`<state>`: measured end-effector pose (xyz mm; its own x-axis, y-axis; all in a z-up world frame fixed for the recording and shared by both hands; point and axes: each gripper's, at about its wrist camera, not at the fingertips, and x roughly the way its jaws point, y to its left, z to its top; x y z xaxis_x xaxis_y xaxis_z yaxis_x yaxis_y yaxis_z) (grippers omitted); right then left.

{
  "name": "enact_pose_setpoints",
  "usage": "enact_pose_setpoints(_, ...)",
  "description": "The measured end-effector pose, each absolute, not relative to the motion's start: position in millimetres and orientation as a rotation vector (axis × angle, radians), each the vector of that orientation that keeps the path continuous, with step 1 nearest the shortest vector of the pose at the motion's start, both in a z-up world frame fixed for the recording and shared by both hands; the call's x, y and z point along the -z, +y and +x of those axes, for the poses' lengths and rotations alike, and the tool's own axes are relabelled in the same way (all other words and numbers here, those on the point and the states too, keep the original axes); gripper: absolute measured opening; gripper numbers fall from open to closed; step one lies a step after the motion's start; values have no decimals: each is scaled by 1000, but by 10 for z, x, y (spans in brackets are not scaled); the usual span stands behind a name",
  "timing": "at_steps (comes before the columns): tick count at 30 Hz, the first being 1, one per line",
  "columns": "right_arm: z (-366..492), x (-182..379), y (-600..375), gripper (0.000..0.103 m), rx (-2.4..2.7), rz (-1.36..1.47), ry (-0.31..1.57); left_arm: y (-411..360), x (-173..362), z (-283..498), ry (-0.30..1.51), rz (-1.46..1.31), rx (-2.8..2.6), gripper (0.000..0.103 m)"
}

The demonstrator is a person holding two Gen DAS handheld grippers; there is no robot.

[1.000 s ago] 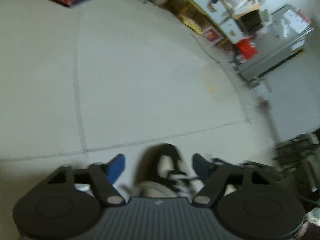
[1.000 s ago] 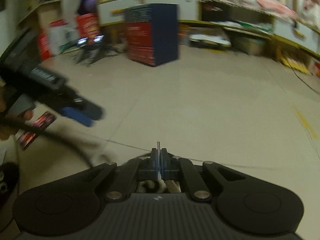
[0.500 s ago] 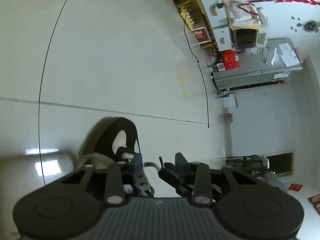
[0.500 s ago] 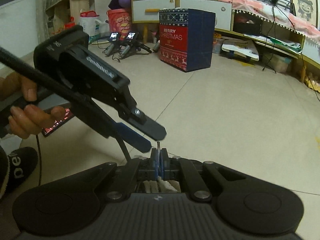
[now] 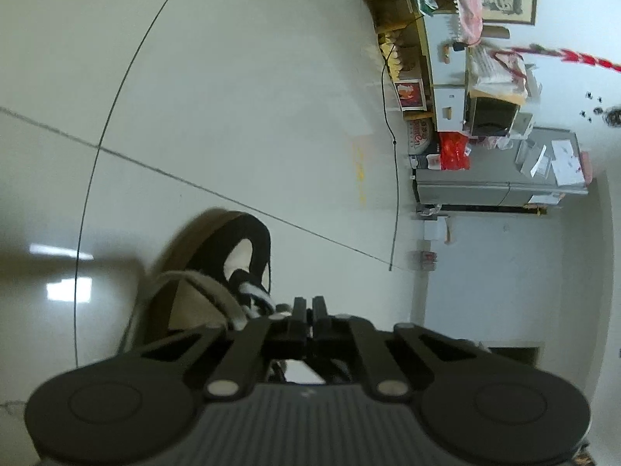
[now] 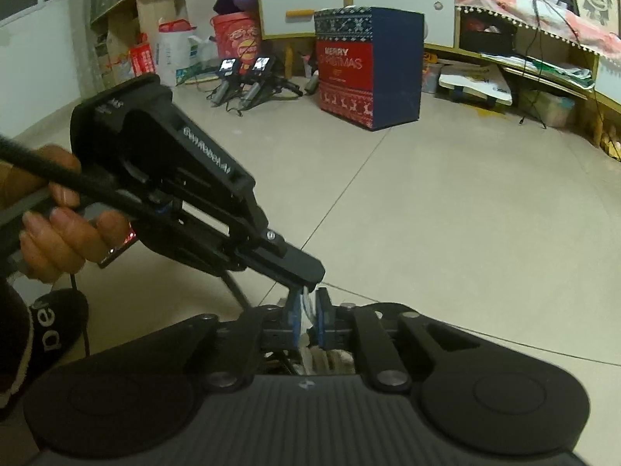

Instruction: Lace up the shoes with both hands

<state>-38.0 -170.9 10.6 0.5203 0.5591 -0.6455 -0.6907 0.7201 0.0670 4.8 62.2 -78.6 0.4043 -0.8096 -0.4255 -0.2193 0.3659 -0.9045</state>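
Black-and-white shoe (image 5: 233,256) lies on the pale tiled floor (image 5: 233,77), toe pointing away from the left gripper (image 5: 309,312), which sits just past the shoe's laced tongue. White lace (image 5: 254,297) crosses the tongue right beside the left fingertips.

Left gripper: jaws drawn together, only a sliver of gap showing. What they pinch is hidden from the left wrist view. From the right wrist view its tip (image 6: 299,272) comes down onto a white lace end (image 6: 306,303) standing between the right fingers; whether it actually has hold of that end, cannot tell.

Right gripper (image 6: 307,312): blue pads (image 6: 294,316) nearly closed, lace end pinched between them, more white lace bunched just behind.

A hand (image 6: 58,229) wraps the left gripper's handle, on the left of the right wrist view. Below it, a dark slipper (image 6: 54,326) with white lettering.

Well beyond the shoe: a red-and-blue Christmas box (image 6: 366,66) on the floor, shelves (image 6: 524,54) along the wall.
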Motion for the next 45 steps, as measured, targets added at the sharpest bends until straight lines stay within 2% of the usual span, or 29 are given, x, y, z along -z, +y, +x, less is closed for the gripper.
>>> enact_pose_setpoints(1,-374,-98,-1696,21,-754,-213,694,638,793,41,1130,-1178,506,2)
enact_pose_setpoints(2,-363,-93,-1683,22,-756,-212,696,655,799,34,1134,-1186,506,2)
enact_pose_setpoints(9,-370,-75,-1611,17,-771,-258,688,691,822,25,1134,-1231,506,2)
enact_pose_setpoints(10,-373,-73,-1615,15,-773,-259,690,679,817,28,1138,-1229,509,2)
enact_pose_setpoints(11,-376,-71,-1620,5,-775,-261,692,665,815,29,1141,-1223,514,2)
enact_pose_setpoints(14,-391,-80,-1638,3,-781,-261,697,638,790,23,1148,-1174,522,4)
enact_pose_setpoints(16,-383,-108,-1661,3,-782,-285,704,644,745,10,1152,-1098,515,18)
enact_pose_setpoints(18,-369,-155,-1698,3,-784,-328,712,649,699,-3,1156,-1021,509,46)
enact_pose_setpoints(21,-338,-268,-1790,3,-780,-415,715,668,632,-28,1160,-896,491,69)
enact_pose_setpoints(24,-296,-402,-1933,3,-768,-503,729,697,594,-76,1169,-757,451,81)
enact_pose_setpoints(37,-488,-873,-2492,3,-749,-666,845,472,524,-317,1243,-359,479,91)
enact_pose_setpoints(45,-532,-1110,-2466,3,-809,-805,874,416,544,-403,1249,-347,492,91)
